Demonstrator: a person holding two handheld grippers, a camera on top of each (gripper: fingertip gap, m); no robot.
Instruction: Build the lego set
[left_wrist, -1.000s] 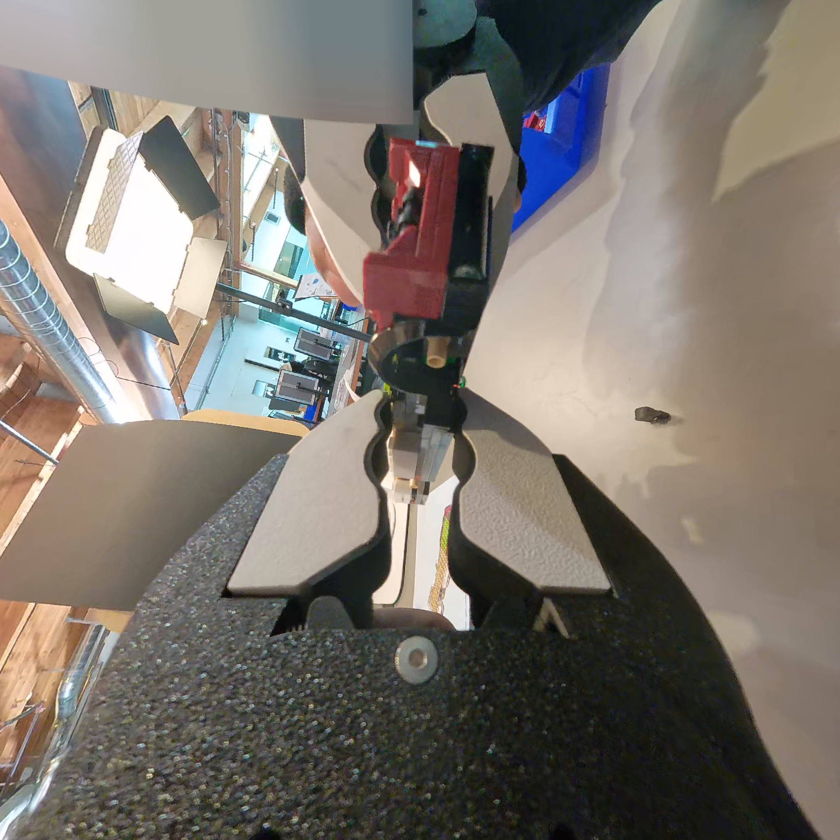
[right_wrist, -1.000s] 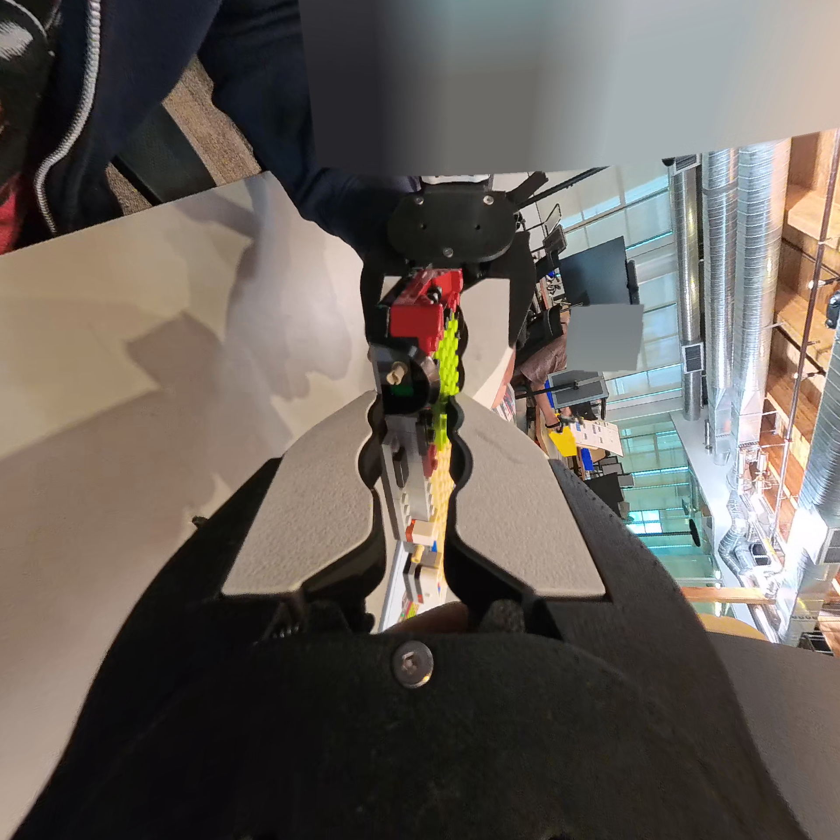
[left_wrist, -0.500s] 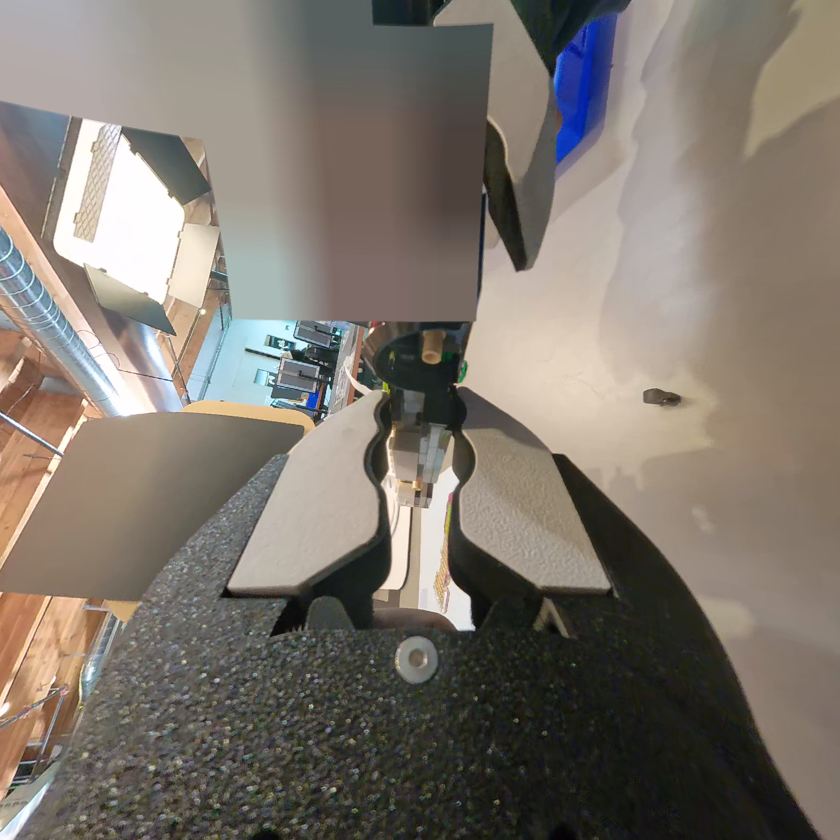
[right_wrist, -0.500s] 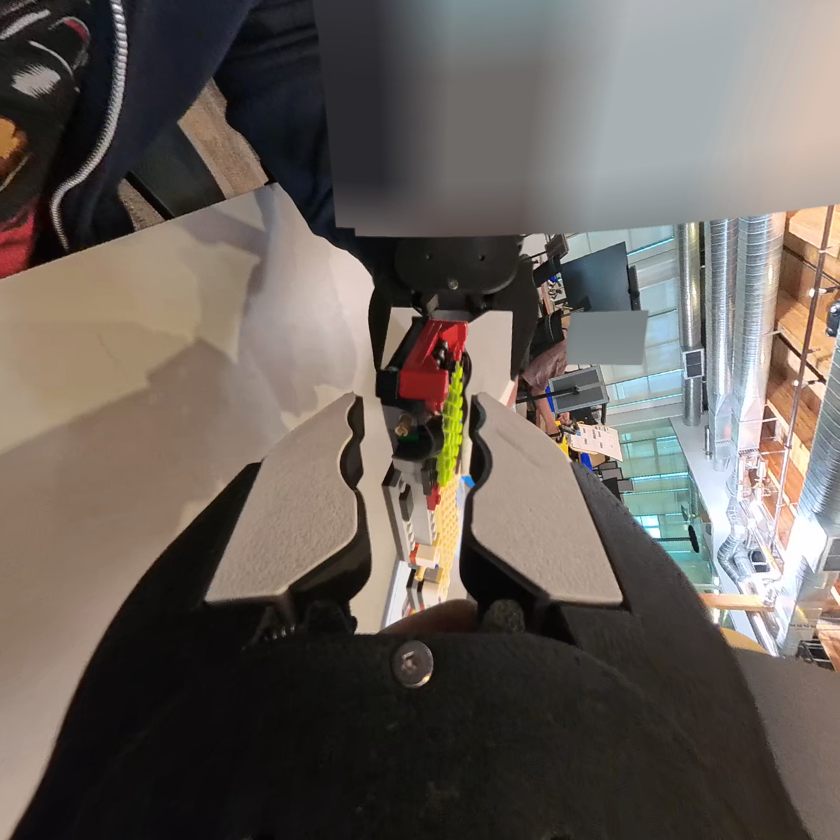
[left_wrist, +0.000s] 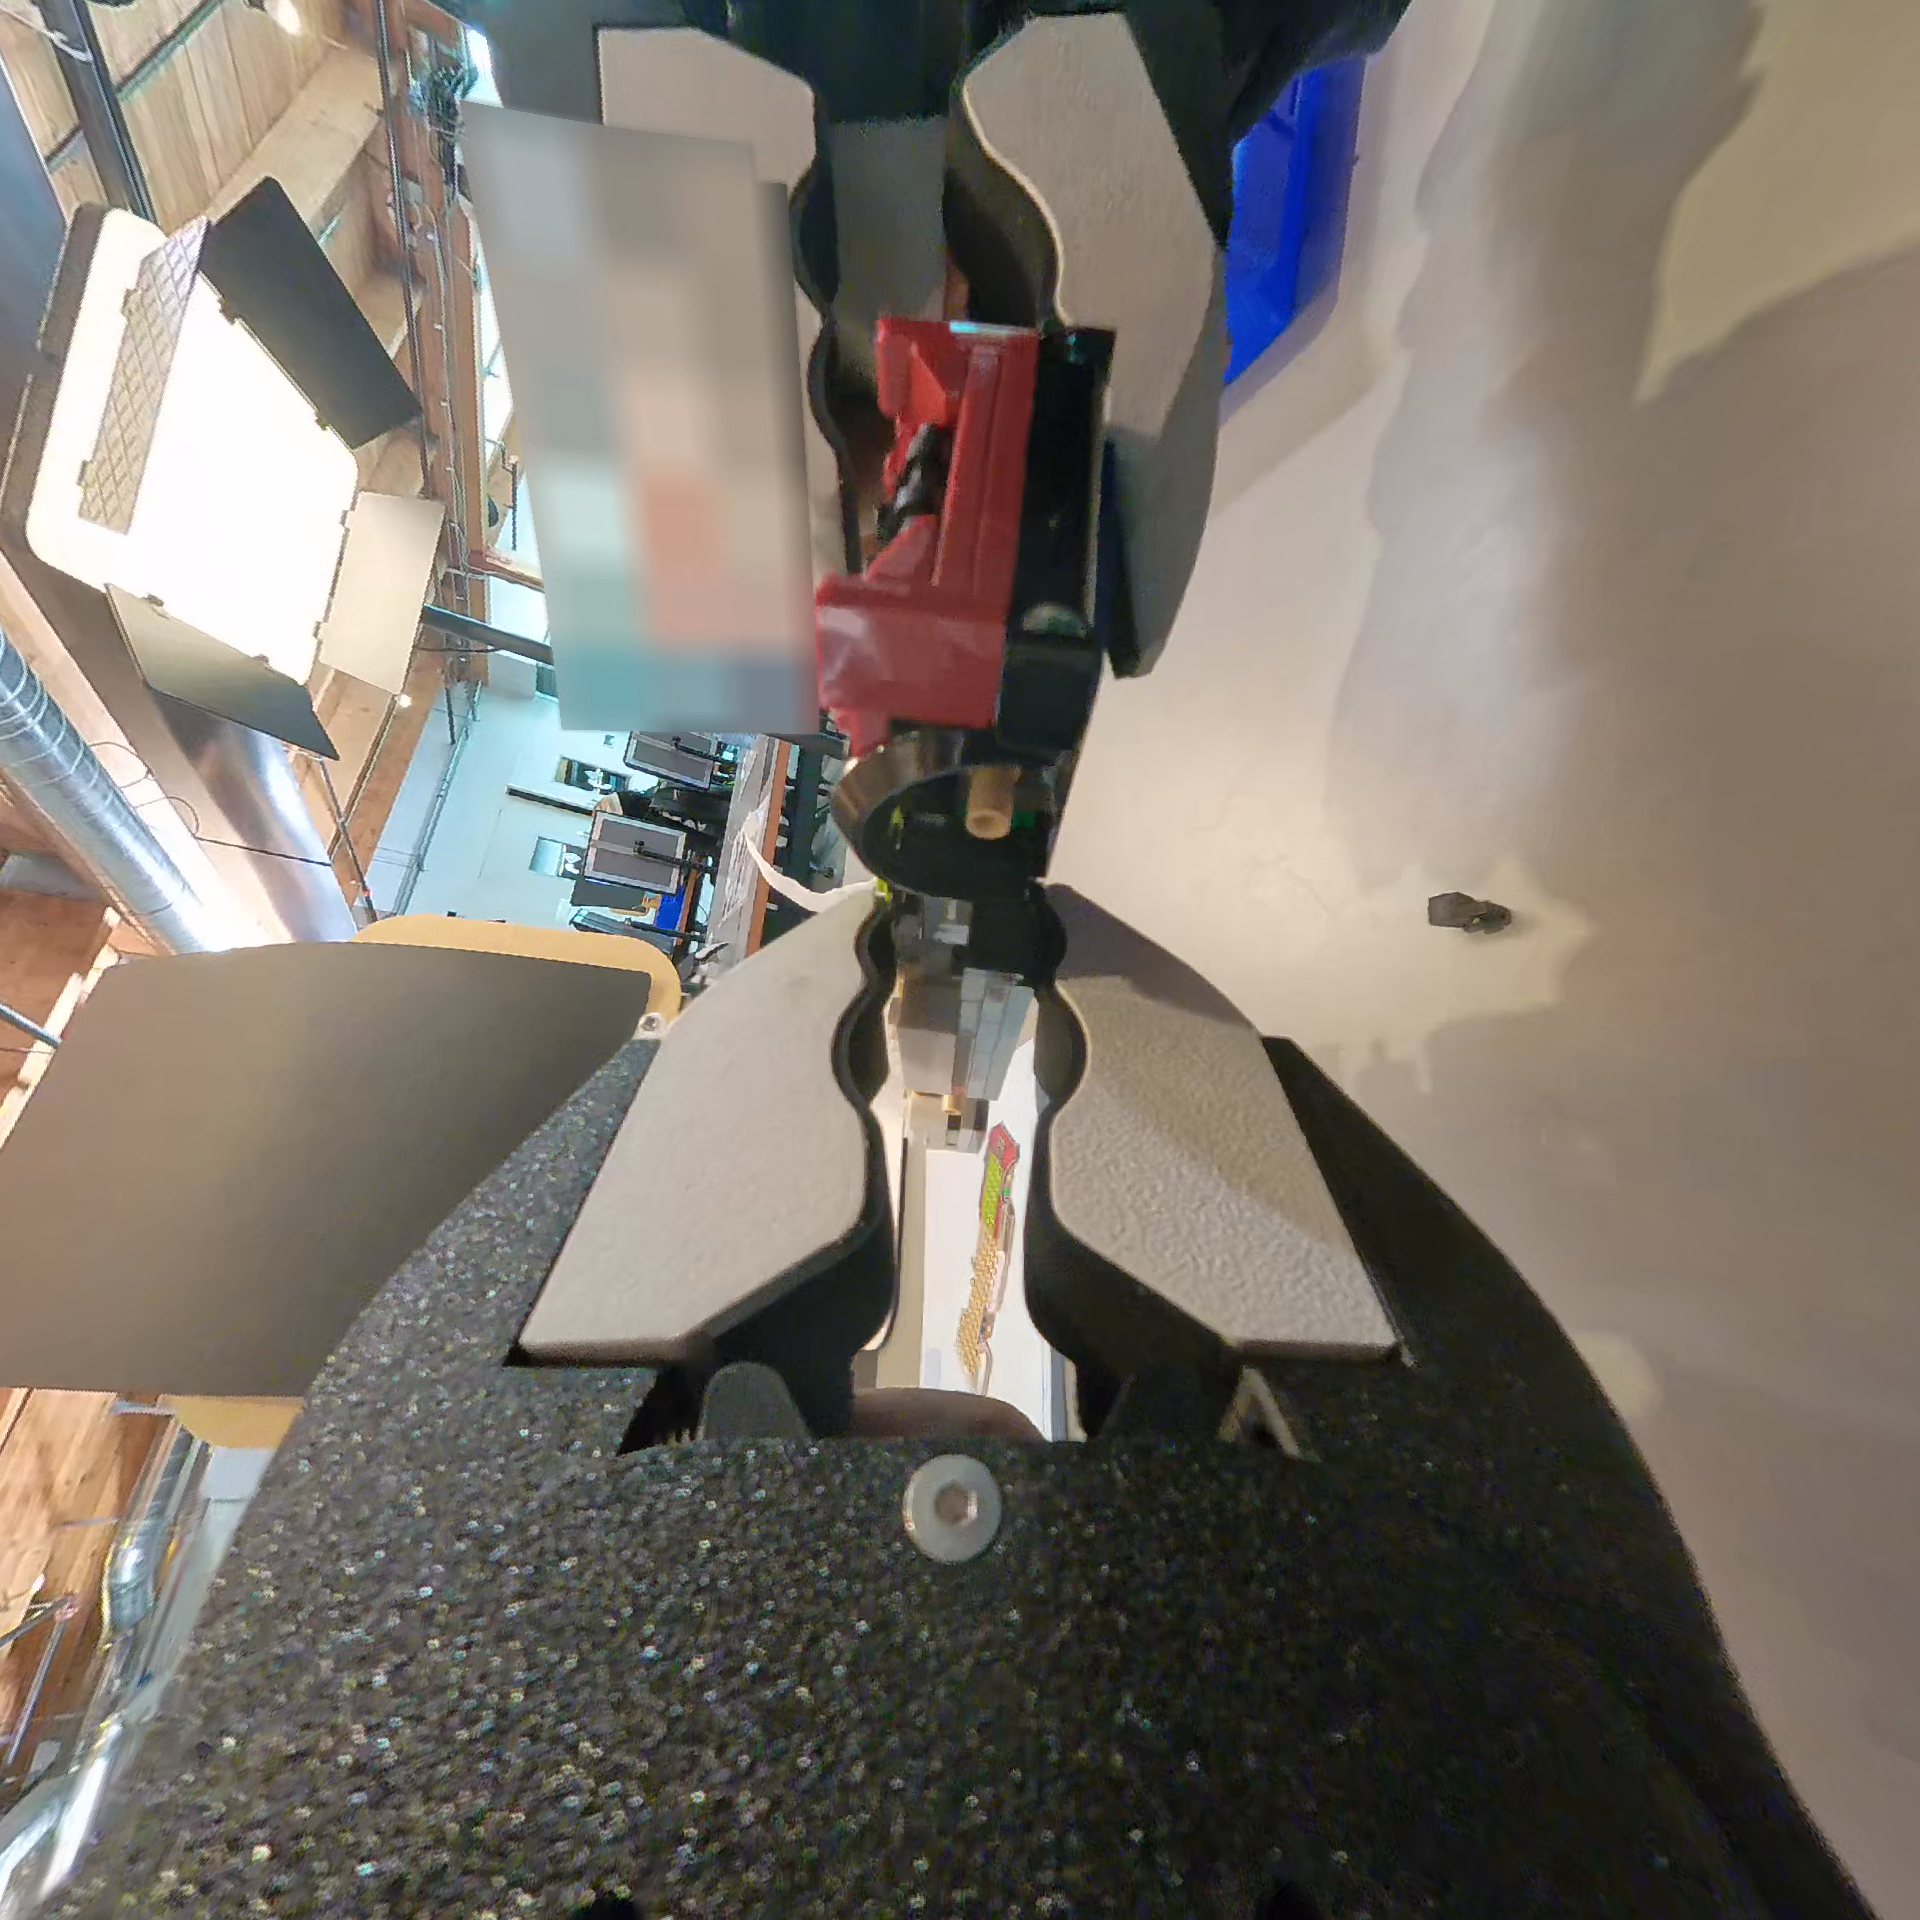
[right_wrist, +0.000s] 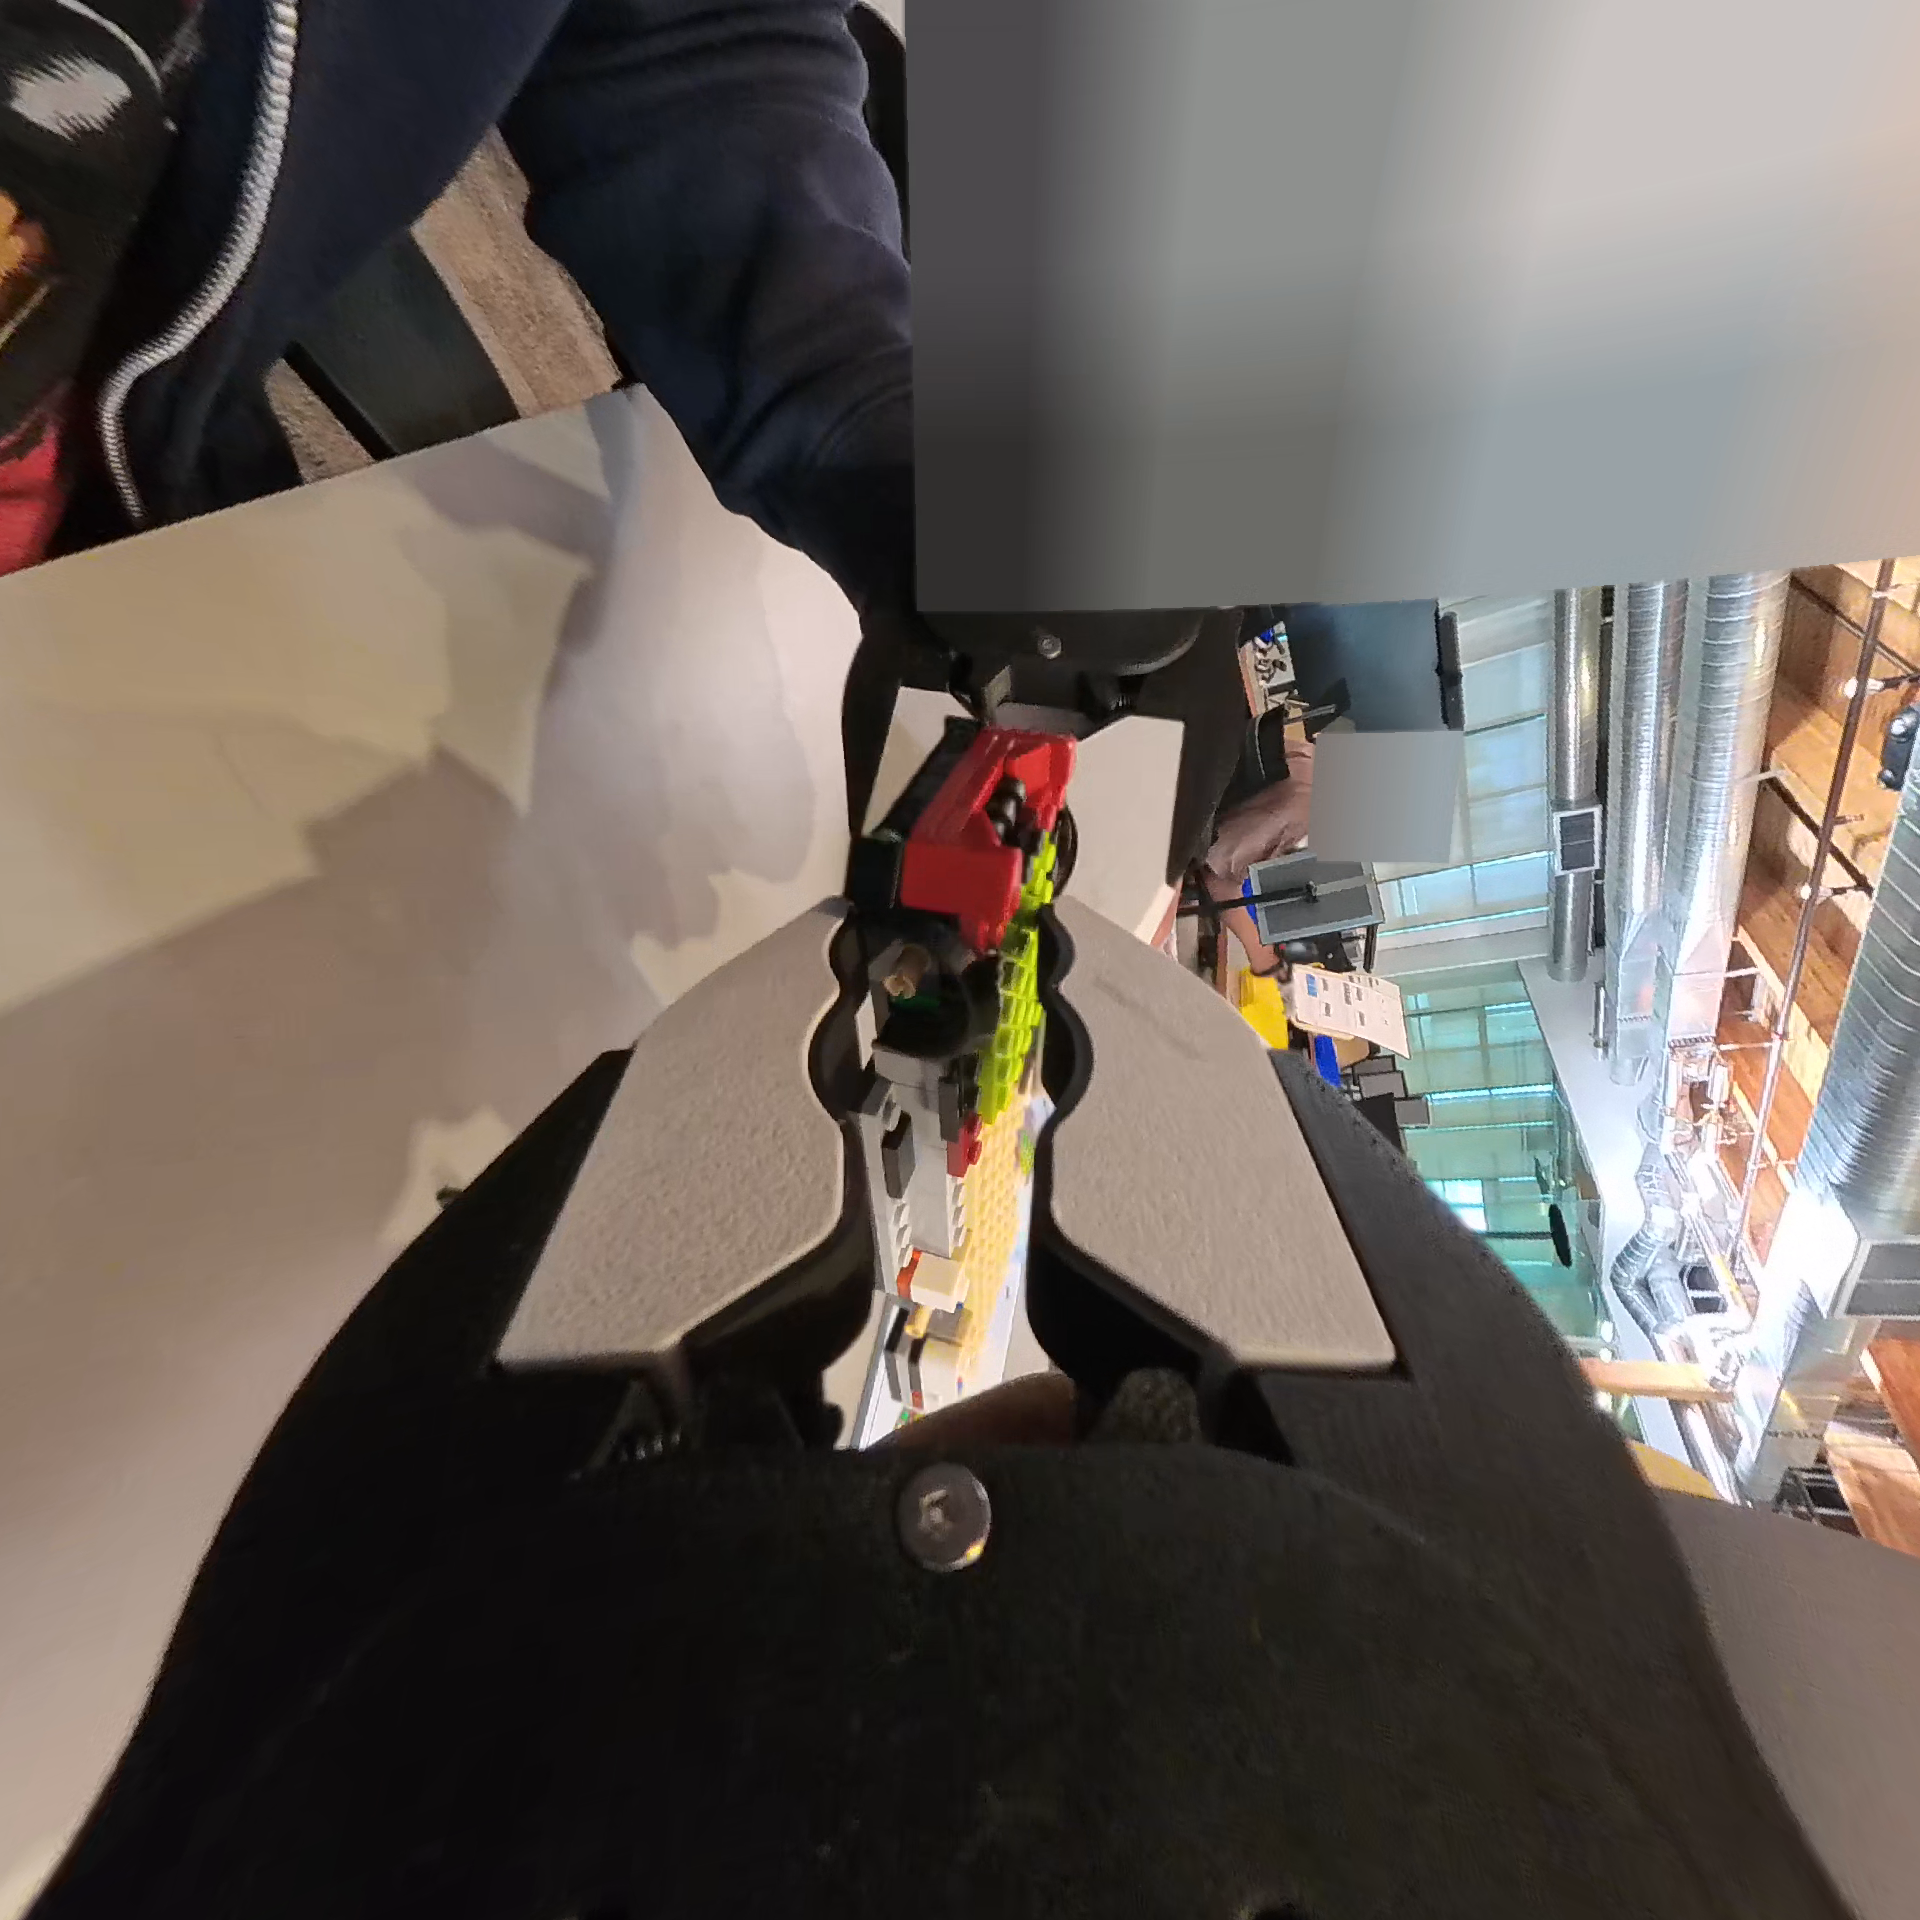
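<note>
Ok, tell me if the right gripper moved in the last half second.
Yes. Against the black scrap on the table, the right gripper came back toward the camera, flanking the red block.

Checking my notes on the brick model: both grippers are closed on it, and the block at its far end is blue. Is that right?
Not quite: the block at the far end of the brick model is red, as both wrist views show. The left gripper and right gripper are each closed on the model.

Right claw back around model
</note>
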